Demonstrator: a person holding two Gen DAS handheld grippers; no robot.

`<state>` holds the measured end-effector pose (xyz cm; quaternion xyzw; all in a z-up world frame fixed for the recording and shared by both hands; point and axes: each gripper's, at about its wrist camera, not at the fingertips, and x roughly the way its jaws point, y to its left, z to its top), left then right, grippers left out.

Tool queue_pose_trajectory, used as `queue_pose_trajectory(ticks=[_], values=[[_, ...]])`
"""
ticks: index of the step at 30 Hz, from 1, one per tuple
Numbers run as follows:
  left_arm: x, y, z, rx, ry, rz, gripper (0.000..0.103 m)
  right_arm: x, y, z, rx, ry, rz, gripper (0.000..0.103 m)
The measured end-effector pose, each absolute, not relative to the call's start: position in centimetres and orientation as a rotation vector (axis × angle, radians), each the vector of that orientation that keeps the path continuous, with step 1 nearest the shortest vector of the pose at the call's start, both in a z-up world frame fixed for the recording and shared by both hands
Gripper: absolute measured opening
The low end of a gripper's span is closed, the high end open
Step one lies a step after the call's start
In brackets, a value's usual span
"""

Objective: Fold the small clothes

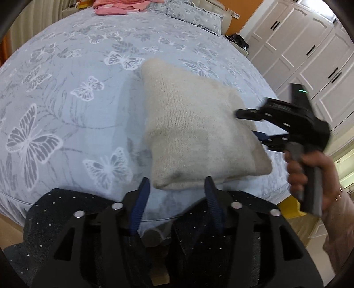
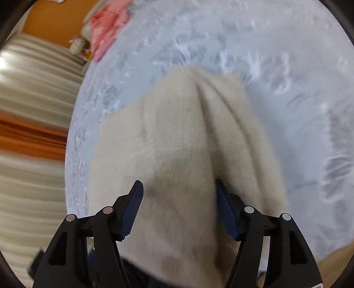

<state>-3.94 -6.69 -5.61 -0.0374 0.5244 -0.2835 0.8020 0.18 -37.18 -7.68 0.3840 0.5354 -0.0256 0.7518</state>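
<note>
Where the butterfly print covers it, bed: takes up most of both views under a pale blue sheet with white and grey butterflies; its near edge curves just in front of the left claw.
Wardrobe: white panelled doors with dark handles stand beyond the bed's right side.
Curtain: pale pleated fabric with an orange band hangs past the bed's left edge in the right wrist view, blurred.
Cream knit garment: a folded, thick bundle lies on the bed near the near edge, towards the right corner; one narrower end points towards the middle of the bed, and a ridge of fabric runs along its top in the right wrist view.
Pink clothes: a small heap sits at the far edge of the bed, well apart from the knit.
Left claw: open, blue pads apart, the tips just at the near corner of the garment; the pads do not press on it.
Right claw: open over the knit, fabric showing between the blue pads, which stand clear of it; in the left wrist view it reaches in from the garment's right side.
Hand: grips the right claw's grey handle, a pale sleeve at the wrist.
</note>
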Motion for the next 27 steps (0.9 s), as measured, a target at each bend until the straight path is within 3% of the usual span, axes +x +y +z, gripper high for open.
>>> queue_pose_trajectory(ticks=[1, 2, 7, 11, 12, 13, 15, 18, 22, 27], values=[[-3.9, -6.8, -5.5, -0.076, 1.127, -0.602, 0.051, 0.6, -37.0, -7.8, 0.833, 1.167, -0.067, 0.047], [-3.5, -6.9, -5.7, -0.079, 1.130, -0.599, 0.051, 1.0, -36.9, -7.0, 0.798, 1.148, -0.057, 0.012], [-2.5, -6.8, -6.4, -0.082, 1.147, -0.582, 0.051, 0.1, -39.3, -1.8, 0.708, 0.993, -0.081, 0.009], [-1.9, -7.6, -7.7, -0.061, 1.170, -0.575, 0.051, 0.1, -39.4, -8.0, 0.612, 1.183, -0.128, 0.010], [-1.9, -7.8, -7.7, -0.064, 1.171, -0.578, 0.051, -0.5, -39.6, -8.4, 0.623, 1.152, -0.120, 0.011], [-1.8, -7.9, -7.5, -0.069, 1.166, -0.581, 0.051, -1.0, -39.9, -7.6, 0.654, 1.114, -0.112, 0.012], [-1.5, -7.8, -6.9, -0.098, 1.154, -0.591, 0.052, -1.6, -40.3, -6.0, 0.696, 1.083, -0.130, 0.024], [-0.2, -7.0, -7.0, -0.205, 1.214, -0.573, 0.063, -2.9, -39.8, -3.2, 0.677, 1.029, -0.120, 0.024], [0.4, -5.8, -8.4, -0.357, 1.303, -0.542, 0.063, -2.6, -35.0, -0.3, 0.580, 1.074, 0.082, 0.024], [-1.7, -7.8, -7.6, -0.171, 1.209, -0.544, 0.063, 1.7, -28.5, 0.6, 0.421, 1.187, 0.269, 0.024]])
